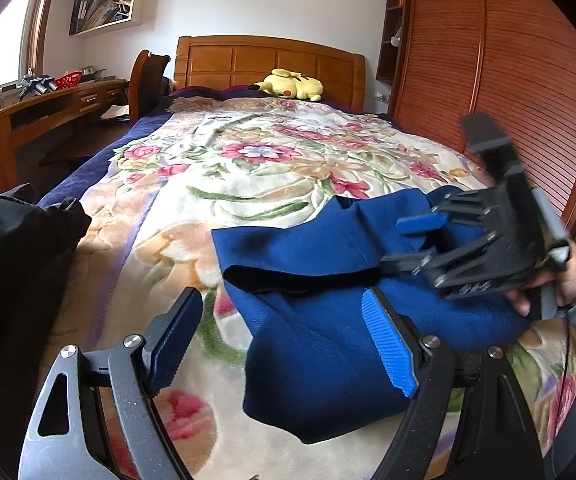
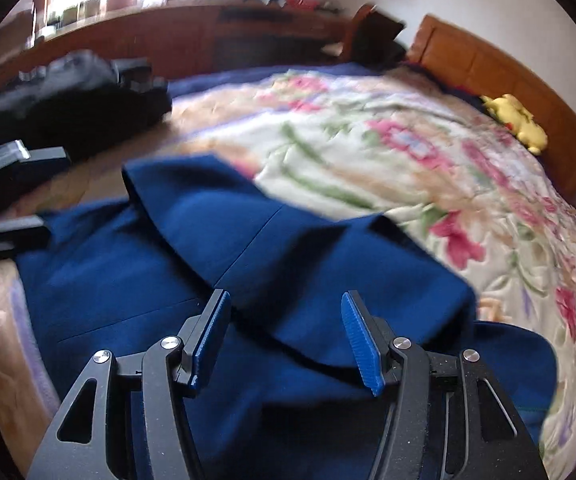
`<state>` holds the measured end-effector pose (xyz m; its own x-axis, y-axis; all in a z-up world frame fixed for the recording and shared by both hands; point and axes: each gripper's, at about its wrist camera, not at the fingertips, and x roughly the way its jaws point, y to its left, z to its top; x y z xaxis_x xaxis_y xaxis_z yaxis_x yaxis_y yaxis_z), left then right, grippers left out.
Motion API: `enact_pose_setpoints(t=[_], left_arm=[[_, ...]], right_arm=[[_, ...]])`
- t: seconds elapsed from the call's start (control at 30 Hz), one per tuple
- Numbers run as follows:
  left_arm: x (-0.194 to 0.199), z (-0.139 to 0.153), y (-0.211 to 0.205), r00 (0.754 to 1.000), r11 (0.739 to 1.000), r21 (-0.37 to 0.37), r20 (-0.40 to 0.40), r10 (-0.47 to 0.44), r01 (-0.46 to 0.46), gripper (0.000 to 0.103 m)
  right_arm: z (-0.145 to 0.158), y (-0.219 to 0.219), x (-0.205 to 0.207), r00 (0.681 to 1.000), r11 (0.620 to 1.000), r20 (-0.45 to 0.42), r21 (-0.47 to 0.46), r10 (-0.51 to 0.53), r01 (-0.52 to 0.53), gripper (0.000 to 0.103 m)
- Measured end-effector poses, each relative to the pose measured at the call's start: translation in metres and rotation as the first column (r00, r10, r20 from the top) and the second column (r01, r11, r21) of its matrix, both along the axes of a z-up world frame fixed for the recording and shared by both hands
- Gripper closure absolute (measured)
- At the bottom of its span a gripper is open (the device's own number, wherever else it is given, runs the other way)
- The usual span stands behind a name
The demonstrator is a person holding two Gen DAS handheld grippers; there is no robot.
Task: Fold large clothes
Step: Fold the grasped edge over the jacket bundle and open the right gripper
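Note:
A dark blue garment (image 1: pixel 328 280) lies bunched and partly folded on the floral blanket (image 1: pixel 247 168) at the near end of the bed. It also fills the lower half of the right wrist view (image 2: pixel 247 248). My left gripper (image 1: pixel 283 344) is open and empty, its jaws straddling the garment's near left edge. My right gripper (image 2: pixel 283 340) is open just above the cloth; it also shows in the left wrist view (image 1: pixel 408 240), over the garment's right side, held by a hand.
A black jacket or bag (image 1: pixel 11 248) lies on the bed's left edge. A yellow plush toy (image 1: pixel 292 85) rests by the wooden headboard (image 1: pixel 267 60). A wooden desk (image 1: pixel 47 108) stands left, a slatted wardrobe (image 1: pixel 508 80) right.

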<state>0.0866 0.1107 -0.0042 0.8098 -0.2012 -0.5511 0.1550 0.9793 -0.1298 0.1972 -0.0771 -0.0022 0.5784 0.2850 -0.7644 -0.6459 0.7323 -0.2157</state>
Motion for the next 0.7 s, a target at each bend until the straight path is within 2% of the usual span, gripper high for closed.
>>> enact_pose_setpoints(t=[0.13, 0.3, 0.43, 0.5, 0.57, 0.7], left_arm=[[0.000, 0.000, 0.004, 1.000, 1.000, -0.007, 0.002, 0.005, -0.005, 0.020], [0.001, 0.000, 0.005, 1.000, 1.000, -0.010, 0.001, 0.004, -0.004, 0.020], [0.002, -0.002, 0.002, 1.000, 1.000, -0.008, -0.003, -0.005, 0.005, 0.020], [0.003, -0.002, -0.002, 1.000, 1.000, 0.000, -0.006, -0.010, 0.010, 0.020], [0.003, -0.003, -0.005, 1.000, 1.000, 0.007, -0.008, -0.015, 0.015, 0.020], [0.005, -0.004, -0.008, 1.000, 1.000, 0.011, -0.013, -0.021, 0.021, 0.020]], right_arm=[[-0.019, 0.010, 0.015, 0.999, 0.996, -0.042, -0.092, 0.007, -0.011, 0.043], [-0.027, 0.022, 0.030, 1.000, 0.985, 0.012, -0.174, 0.002, 0.000, 0.043], [-0.021, 0.030, 0.049, 0.996, 0.975, 0.080, -0.217, -0.030, 0.047, 0.068], [-0.017, 0.030, 0.067, 0.991, 0.975, 0.116, -0.201, -0.070, 0.093, 0.074], [-0.009, 0.029, 0.081, 0.974, 0.971, 0.178, -0.171, -0.138, 0.169, 0.075], [0.015, 0.017, 0.100, 0.921, 0.946, 0.241, -0.035, -0.305, 0.323, 0.075]])
